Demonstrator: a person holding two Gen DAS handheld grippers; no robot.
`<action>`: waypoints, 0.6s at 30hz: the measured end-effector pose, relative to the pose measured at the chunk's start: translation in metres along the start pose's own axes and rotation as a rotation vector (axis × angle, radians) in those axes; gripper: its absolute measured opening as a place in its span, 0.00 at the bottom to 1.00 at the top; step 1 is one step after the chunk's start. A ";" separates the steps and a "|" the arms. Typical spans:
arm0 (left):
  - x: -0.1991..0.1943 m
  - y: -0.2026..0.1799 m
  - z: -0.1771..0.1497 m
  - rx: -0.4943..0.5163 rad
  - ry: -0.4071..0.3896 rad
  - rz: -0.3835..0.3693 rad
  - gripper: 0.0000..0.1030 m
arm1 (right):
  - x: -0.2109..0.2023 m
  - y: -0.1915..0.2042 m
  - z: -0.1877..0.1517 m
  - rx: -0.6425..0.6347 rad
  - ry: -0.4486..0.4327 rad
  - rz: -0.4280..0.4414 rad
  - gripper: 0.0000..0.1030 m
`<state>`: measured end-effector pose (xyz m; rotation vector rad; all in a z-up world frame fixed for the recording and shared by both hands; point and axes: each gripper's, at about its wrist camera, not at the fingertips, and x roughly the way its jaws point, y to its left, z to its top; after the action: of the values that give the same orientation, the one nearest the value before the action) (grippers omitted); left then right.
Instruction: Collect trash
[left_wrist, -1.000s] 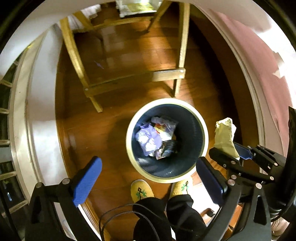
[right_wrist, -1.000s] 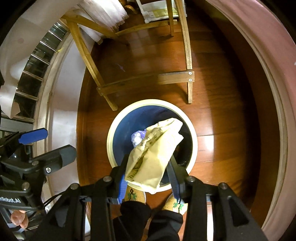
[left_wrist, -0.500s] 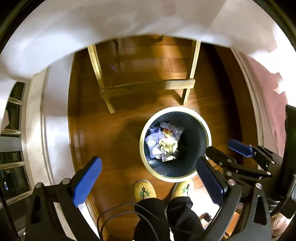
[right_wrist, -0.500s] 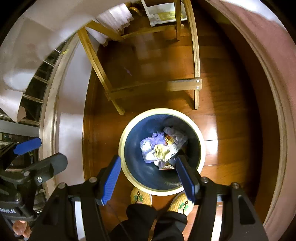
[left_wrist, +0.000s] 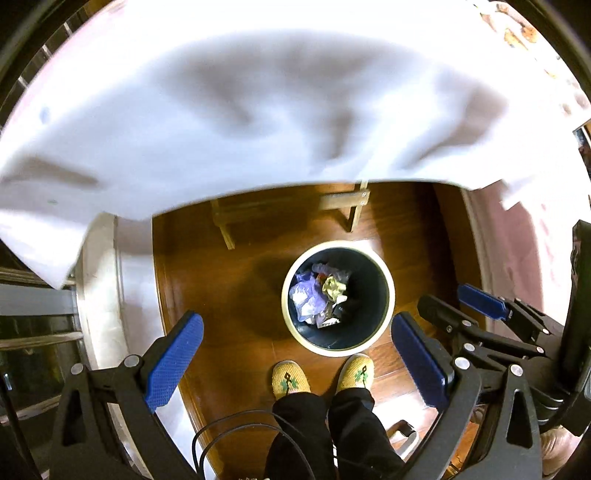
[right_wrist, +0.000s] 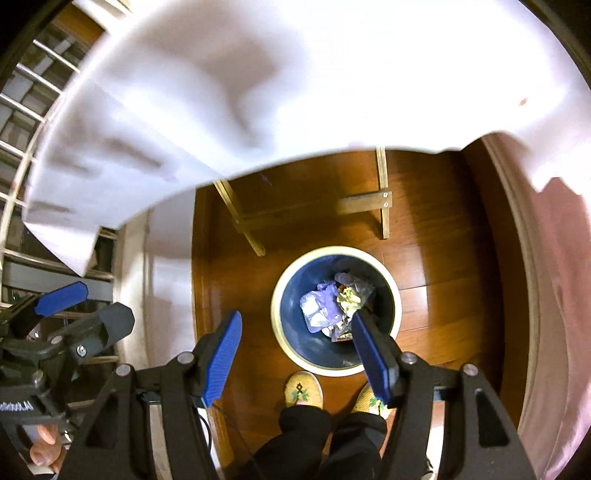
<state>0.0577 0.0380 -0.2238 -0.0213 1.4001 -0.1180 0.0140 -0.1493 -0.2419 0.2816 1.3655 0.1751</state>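
A dark round bin with a cream rim (left_wrist: 390, 295) (right_wrist: 275, 306) stands on the wooden floor below. It holds crumpled trash: a purple wrapper (left_wrist: 308, 299) (right_wrist: 319, 308) and a yellowish paper wad (left_wrist: 333, 286) (right_wrist: 349, 295). My left gripper (left_wrist: 295, 360) is open and empty, high above the floor, left of the bin. My right gripper (right_wrist: 297, 356) is open and empty above the bin's near edge. The right gripper also shows in the left wrist view (left_wrist: 465, 310), and the left gripper in the right wrist view (right_wrist: 85, 302).
A white tablecloth (left_wrist: 258, 103) (right_wrist: 295, 74) hangs over the upper half of both views. Wooden table legs with a crossbar (left_wrist: 343, 201) (right_wrist: 364, 203) stand behind the bin. The person's feet in yellow slippers (left_wrist: 290, 380) (right_wrist: 303, 393) are just before the bin.
The right gripper opened and dropped the paper wad into the bin. Both grippers then rose, so the bin looks smaller and the tablecloth fills more of the view.
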 end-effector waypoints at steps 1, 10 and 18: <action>-0.010 -0.001 0.001 0.003 -0.009 -0.003 0.98 | -0.007 0.002 0.001 0.003 -0.005 -0.001 0.60; -0.105 -0.002 0.009 0.044 -0.106 -0.030 0.98 | -0.093 0.034 0.002 0.001 -0.085 0.003 0.60; -0.175 -0.006 0.020 0.097 -0.203 -0.037 0.98 | -0.160 0.055 0.012 -0.028 -0.190 -0.012 0.60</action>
<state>0.0485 0.0477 -0.0481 0.0207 1.1904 -0.2082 -0.0043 -0.1435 -0.0731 0.2595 1.1750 0.1538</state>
